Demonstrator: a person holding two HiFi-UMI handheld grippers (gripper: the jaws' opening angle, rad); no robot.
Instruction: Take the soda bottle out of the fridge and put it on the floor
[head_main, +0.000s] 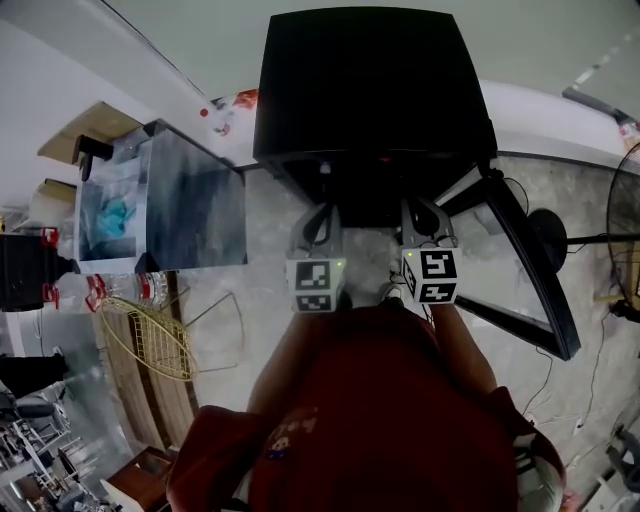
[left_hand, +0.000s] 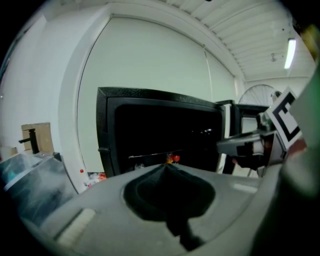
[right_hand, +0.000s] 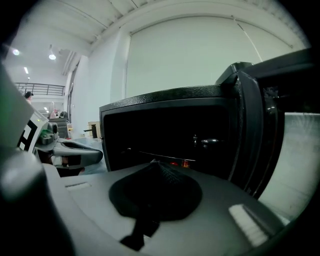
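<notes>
Fridge: black box is standing on the floor straight ahead of the person, its inside looking dark
Door: fridge door is hanging wide open on the person's right
Soda bottle: not showing clearly enough to name; a small red-orange thing is sitting on the wire shelf inside the fridge, too small to tell what it is
Left gripper: left gripper is pointing at the open fridge, short of it; its 2 jaws are pressing tip to tip with nothing between them
Right gripper: right gripper is pointing into the same opening, just beside the left one; its 2 jaws are also meeting fully, gripping nothing
Marker cubes: left cube and right cube are riding side by side, near the person's chest
Person: red top is filling the lower part of the head view
Left of fridge: a grey case is standing near, with a yellow wire basket lying in front of it
Right of fridge: a standing fan is showing at the frame edge, beyond the door
</notes>
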